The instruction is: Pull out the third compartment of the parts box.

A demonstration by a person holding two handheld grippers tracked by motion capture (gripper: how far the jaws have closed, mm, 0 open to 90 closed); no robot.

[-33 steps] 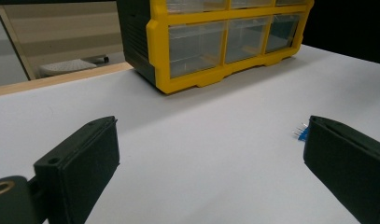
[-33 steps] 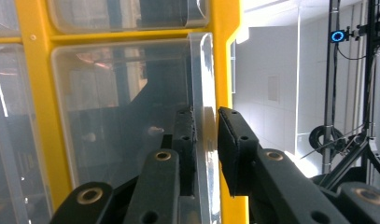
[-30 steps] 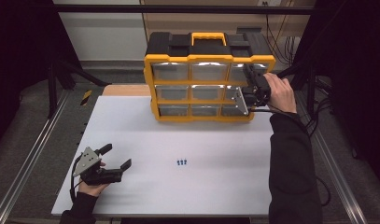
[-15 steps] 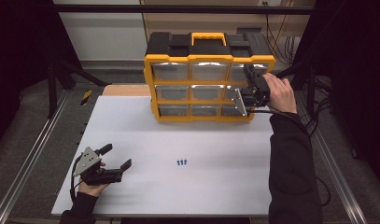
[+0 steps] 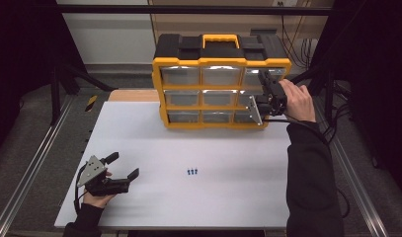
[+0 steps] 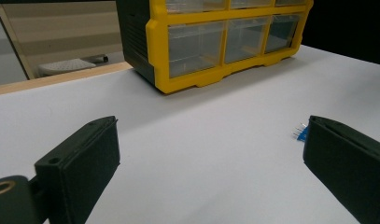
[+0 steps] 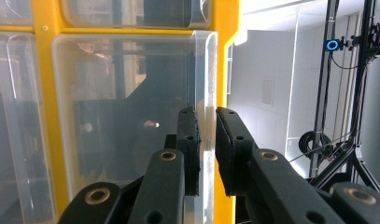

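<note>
A yellow and black drawer cabinet [image 5: 221, 81] with clear drawers stands at the back of the white table [image 5: 223, 148]. My right gripper [image 5: 264, 92] is at its right side, shut on the right edge of the middle-row clear drawer [image 7: 131, 116]; in the right gripper view [image 7: 206, 135] the clear wall sits pinched between the two pads. My left gripper [image 5: 123, 165] rests low at the table's front left, open and with nothing between its jaws [image 6: 211, 126]. A small cluster of blue pieces [image 5: 191, 172] lies mid-table, beside the right jaw in the left gripper view [image 6: 299, 134].
Metal rails [image 5: 35, 163] run along both sides of the table. A wooden board [image 5: 134, 95] lies behind the table's back left. Cables [image 5: 332, 133] hang at the right. The cabinet's lower drawers [image 6: 225, 42] face the left gripper.
</note>
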